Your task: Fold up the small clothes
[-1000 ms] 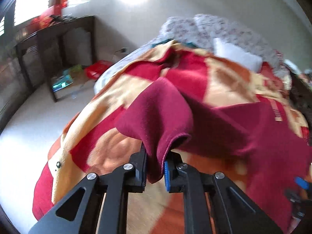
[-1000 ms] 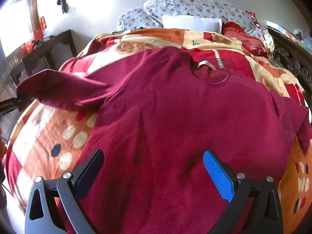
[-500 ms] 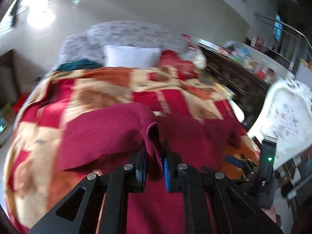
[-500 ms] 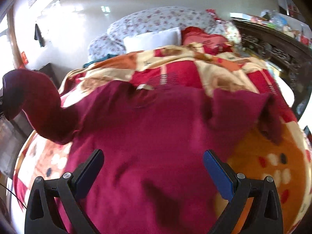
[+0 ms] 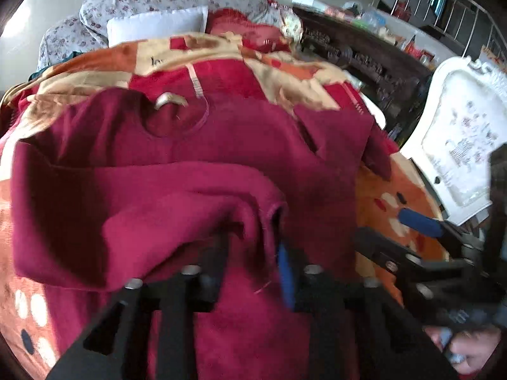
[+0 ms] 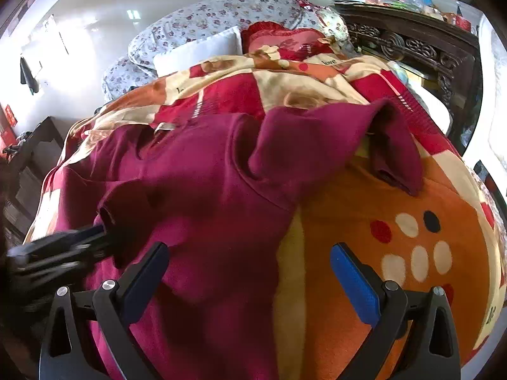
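Observation:
A maroon sweater (image 5: 240, 139) lies face up on the patterned blanket (image 5: 396, 190), neck towards the pillows. Its left sleeve (image 5: 142, 205) is folded across the body. My left gripper (image 5: 253, 253) is at the sleeve's cuff; its jaws are opening, with the cuff loose between them. The right wrist view shows that gripper (image 6: 104, 234) at the left, over the sweater (image 6: 196, 171). My right gripper (image 6: 250, 272) is wide open and holds nothing. It hangs over the sweater's right edge and the blanket (image 6: 412, 221). The right sleeve (image 6: 332, 133) lies spread out with its cuff turned down.
Pillows (image 6: 202, 50) are piled at the head of the bed. A dark carved wooden unit (image 6: 412, 44) runs along the right side, and a white ornate chair back (image 5: 459, 133) stands beside it. A dark table (image 6: 35, 145) is at the left. A hand (image 5: 469, 348) holds the right gripper.
My left gripper carried the left sleeve from the bed's left side over onto the sweater's body, and its jaws have parted. My right gripper swung right, towards the right sleeve.

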